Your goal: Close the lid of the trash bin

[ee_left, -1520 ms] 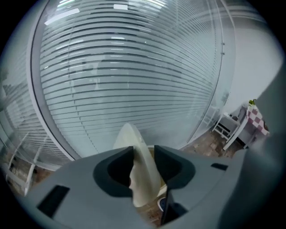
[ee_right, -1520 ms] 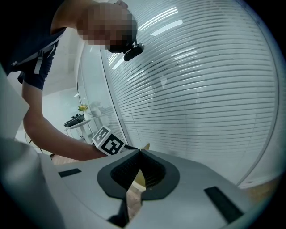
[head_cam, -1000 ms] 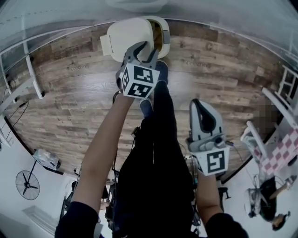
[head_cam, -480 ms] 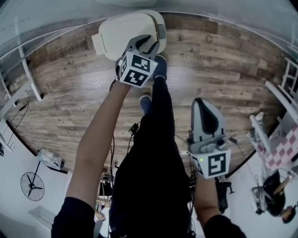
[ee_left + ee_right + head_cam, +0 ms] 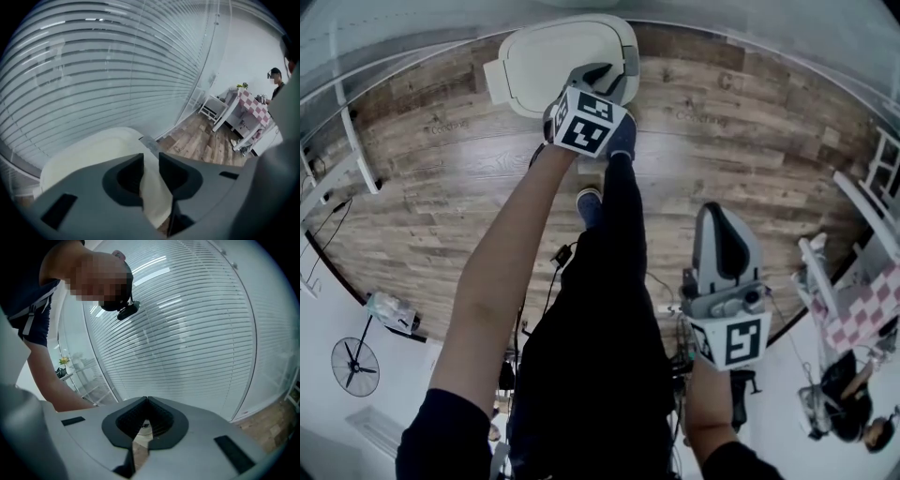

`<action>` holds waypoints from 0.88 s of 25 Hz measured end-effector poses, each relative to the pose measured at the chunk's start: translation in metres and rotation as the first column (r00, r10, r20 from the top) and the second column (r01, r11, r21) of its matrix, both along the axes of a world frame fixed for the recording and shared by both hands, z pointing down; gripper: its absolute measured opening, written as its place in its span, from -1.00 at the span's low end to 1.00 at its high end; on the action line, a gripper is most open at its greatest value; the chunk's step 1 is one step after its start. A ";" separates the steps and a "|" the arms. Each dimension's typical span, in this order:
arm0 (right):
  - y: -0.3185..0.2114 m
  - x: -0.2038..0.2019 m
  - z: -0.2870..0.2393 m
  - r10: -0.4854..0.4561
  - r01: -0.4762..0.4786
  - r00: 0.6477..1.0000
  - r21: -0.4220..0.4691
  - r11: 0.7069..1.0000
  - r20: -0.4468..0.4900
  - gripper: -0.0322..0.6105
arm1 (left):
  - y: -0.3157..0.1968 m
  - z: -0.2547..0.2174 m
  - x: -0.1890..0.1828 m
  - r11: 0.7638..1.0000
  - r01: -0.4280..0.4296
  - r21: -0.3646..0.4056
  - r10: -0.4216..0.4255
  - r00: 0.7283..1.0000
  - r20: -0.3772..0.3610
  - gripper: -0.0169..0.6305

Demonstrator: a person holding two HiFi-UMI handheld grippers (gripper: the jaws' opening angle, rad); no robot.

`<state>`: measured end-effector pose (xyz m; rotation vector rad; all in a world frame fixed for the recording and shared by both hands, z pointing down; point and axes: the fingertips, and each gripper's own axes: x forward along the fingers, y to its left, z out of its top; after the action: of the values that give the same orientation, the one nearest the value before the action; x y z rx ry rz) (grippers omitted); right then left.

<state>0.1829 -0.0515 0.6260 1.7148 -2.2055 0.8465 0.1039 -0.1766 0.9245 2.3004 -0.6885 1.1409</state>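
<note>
Head view: the cream trash-bin lid [image 5: 546, 61] lies lowered on its bin at the far edge of the wooden floor [image 5: 750, 141], just beyond the person's shoe [image 5: 623, 139]. The left gripper [image 5: 605, 77], at the end of the outstretched left arm, sits over the near right part of the lid, with its marker cube [image 5: 586, 122] facing up. The right gripper [image 5: 722, 216] hangs well apart from the bin, near and to the right, over bare floor.

Left gripper view: the left gripper [image 5: 151, 159] has just been closing its jaws. They now stand a narrow gap apart, and the cream lid [image 5: 89, 152] shows both beyond them and through the gap. It appears to lie under the tips rather than pinched between the pads. A slatted glass wall [image 5: 117, 70] rises behind the bin. A table with a checked cloth [image 5: 251, 101] stands far to the right.

Right gripper view: the right gripper [image 5: 146, 400] has its jaw tips pressed together with nothing between them, and it points toward the same slatted wall [image 5: 197, 333].
</note>
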 end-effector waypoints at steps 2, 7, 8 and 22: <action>0.005 0.005 0.000 -0.022 0.022 0.999 0.011 1.000 -0.026 -0.89 | -0.002 0.003 0.001 1.000 0.027 -0.013 -0.027 1.000 -0.007 -0.64; 0.011 0.005 0.005 -0.058 0.059 0.997 0.009 0.998 -0.056 -0.89 | -0.002 0.008 0.000 1.000 0.017 -0.006 -0.017 1.000 0.019 -0.68; 0.012 0.004 0.005 -0.059 0.059 0.997 0.007 0.998 -0.056 -0.89 | -0.002 0.008 0.000 1.000 0.018 -0.005 -0.018 1.000 0.024 -0.68; 0.004 0.012 -0.006 -0.062 0.064 0.996 0.029 0.998 -0.058 -0.89 | -0.028 -0.036 -0.018 0.991 0.041 0.127 -0.039 0.999 -0.020 -0.59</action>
<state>0.1944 -0.0476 0.6197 1.6524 -2.2338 0.7429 0.0863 -0.2051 0.8889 2.3875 -0.8184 1.0857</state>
